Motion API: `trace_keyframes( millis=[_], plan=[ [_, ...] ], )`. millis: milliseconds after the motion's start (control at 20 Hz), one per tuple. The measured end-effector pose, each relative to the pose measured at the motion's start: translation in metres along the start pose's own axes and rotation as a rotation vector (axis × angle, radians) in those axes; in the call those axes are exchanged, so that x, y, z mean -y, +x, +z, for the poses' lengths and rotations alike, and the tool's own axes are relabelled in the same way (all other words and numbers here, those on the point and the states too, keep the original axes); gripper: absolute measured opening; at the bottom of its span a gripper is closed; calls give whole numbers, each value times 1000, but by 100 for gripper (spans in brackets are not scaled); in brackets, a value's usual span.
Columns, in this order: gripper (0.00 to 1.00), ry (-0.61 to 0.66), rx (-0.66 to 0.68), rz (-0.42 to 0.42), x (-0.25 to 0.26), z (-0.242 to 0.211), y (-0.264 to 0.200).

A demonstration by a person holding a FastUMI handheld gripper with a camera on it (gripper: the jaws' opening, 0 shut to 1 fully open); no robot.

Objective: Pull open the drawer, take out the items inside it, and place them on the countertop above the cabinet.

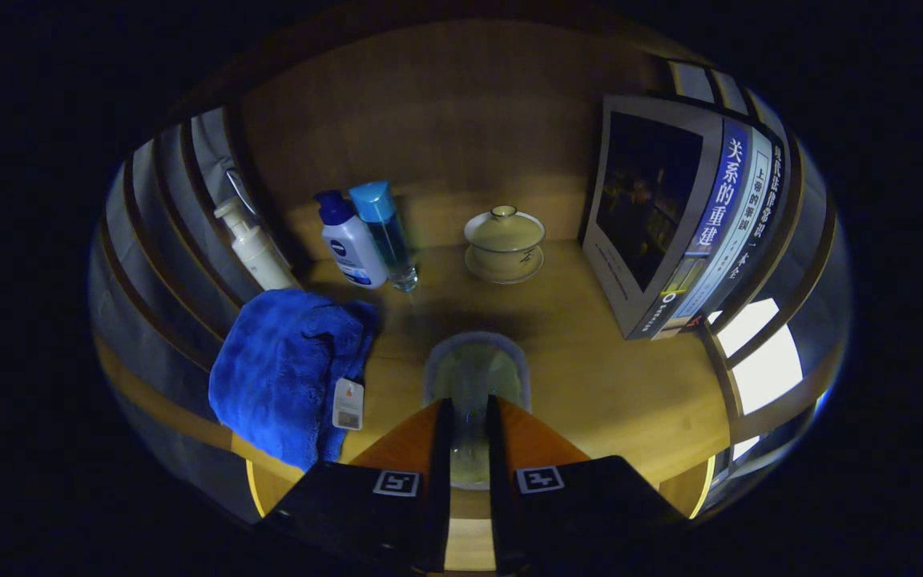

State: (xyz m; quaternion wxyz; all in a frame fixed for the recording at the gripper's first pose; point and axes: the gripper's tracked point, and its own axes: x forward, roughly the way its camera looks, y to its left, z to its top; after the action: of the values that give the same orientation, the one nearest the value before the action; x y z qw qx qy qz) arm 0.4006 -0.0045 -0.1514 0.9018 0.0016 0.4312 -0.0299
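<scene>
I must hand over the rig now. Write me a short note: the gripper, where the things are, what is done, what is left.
Gripper: fingers nearly closed on a clear glass cup, held over the wooden countertop.
Already on the countertop: blue towel, pump bottle, white lotion bottle, blue bottle, lidded tea bowl, books.
Done: cup brought to the countertop.
Left: set it down, release, then check the drawer.
</scene>
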Motion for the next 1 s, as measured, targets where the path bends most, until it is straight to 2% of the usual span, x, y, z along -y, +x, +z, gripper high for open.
trace_keyframes(
  millis=[100,200,300,500,650,750,1000],
  plan=[
    [33,-3,15,2,-1,3,2],
    [56,-6,11,15,-3,1,-3],
    [59,-11,18,4,-1,3,-4],
    [90,-27,15,-2,-1,0,-8],
    [97,-52,40,-12,1,-2,-16],
    [97,-66,55,-10,1,-11,-24],
    [97,-66,88,66,-19,-44,-59]
  ],
)
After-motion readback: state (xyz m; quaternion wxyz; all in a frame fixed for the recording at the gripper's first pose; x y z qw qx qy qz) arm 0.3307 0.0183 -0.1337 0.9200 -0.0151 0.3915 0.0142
